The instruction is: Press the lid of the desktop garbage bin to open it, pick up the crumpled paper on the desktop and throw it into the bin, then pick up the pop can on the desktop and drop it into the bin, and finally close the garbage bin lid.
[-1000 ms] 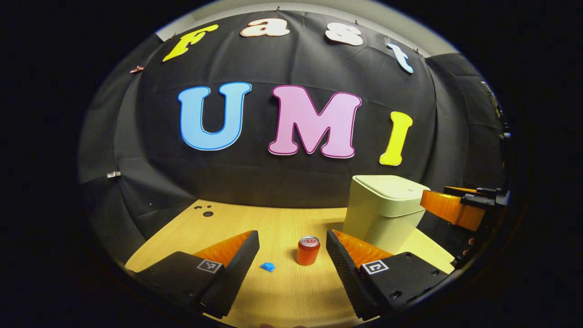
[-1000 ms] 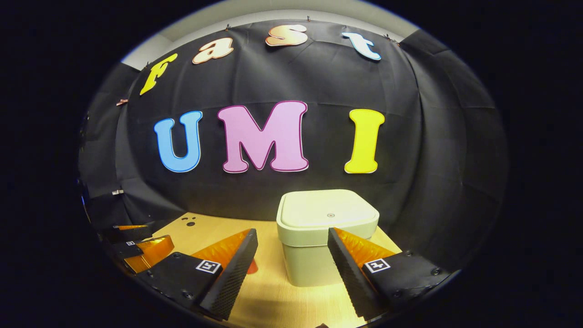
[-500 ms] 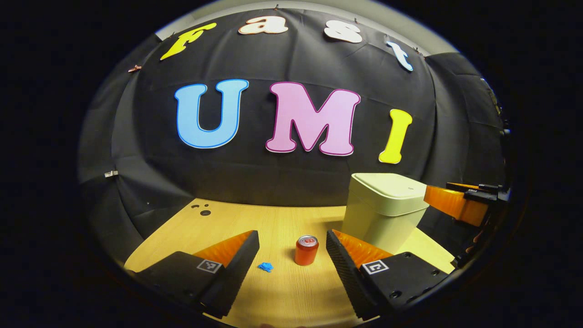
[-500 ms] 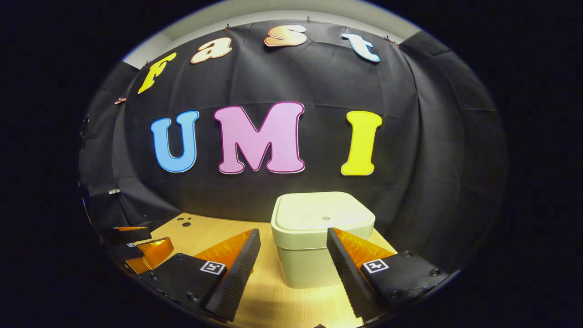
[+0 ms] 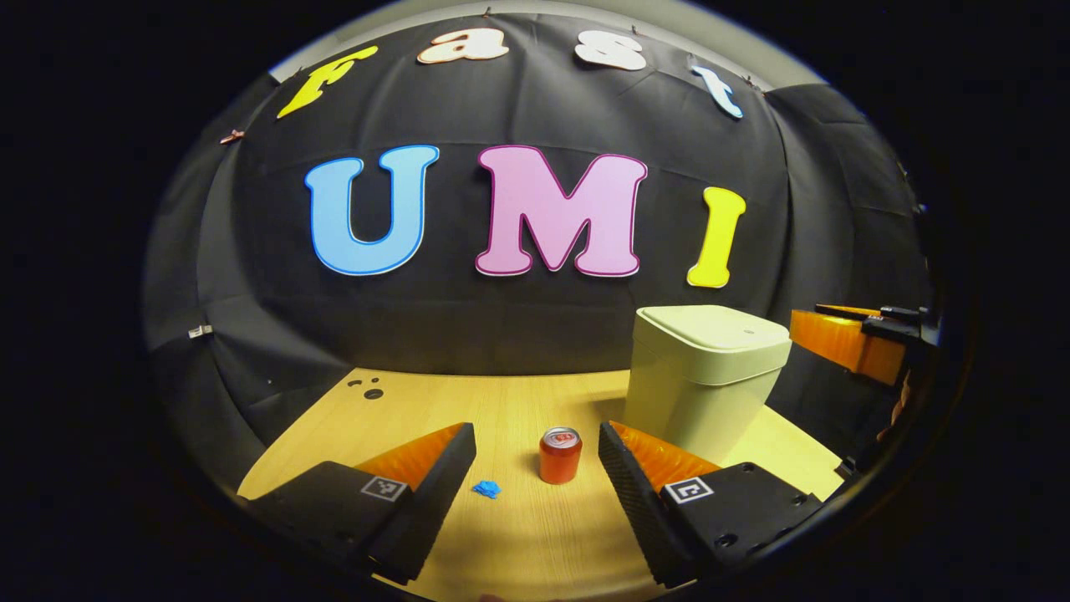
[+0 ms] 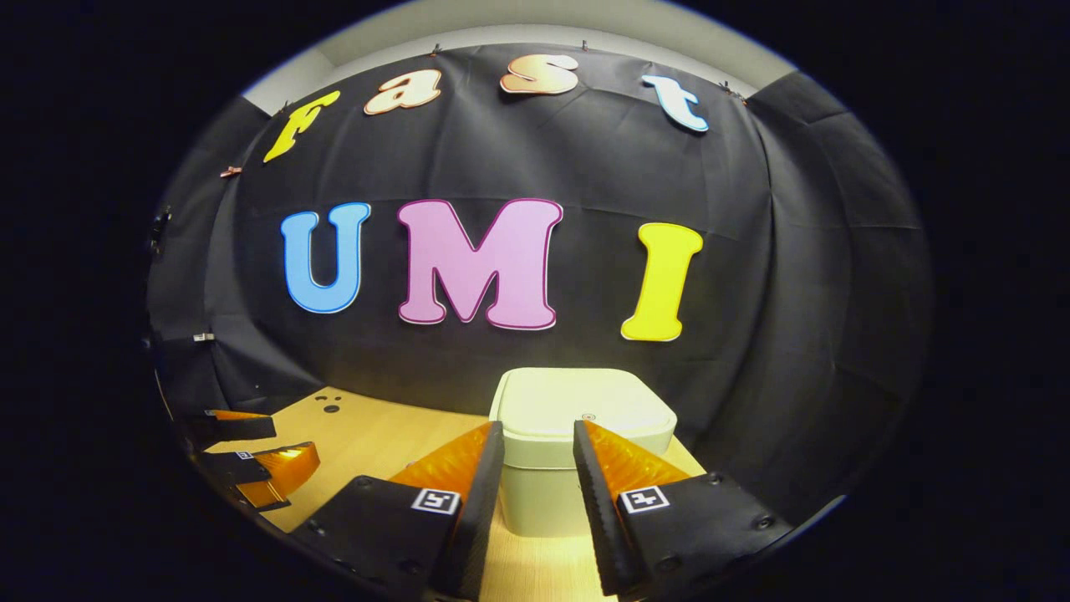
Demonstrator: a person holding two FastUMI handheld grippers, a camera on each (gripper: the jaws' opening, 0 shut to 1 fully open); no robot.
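Nearest, the left gripper (image 5: pixel 537 468) is held spread above the worktop (image 5: pixel 501 535); paper (image 5: pixel 486 489) and can (image 5: pixel 559 455) lie between its fingers. At two o'clock stands the bin (image 5: pixel 702 376), lid (image 6: pixel 581 405) closed. The right gripper (image 6: pixel 539 477), narrowed but parted, could slip and shove the bin if pressed off-centre.

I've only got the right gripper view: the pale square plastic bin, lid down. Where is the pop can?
Observer: In the left gripper view, the orange metal pop can stands upright on the light wooden desktop, left of the pale square plastic bin.
Operator: And the crumpled paper?
Observer: The small blue crumpled paper lies just left of the can, not touching it.
Operator: Is the left gripper holding anything?
Observer: No. The left gripper has its fingers wide apart, short of both.
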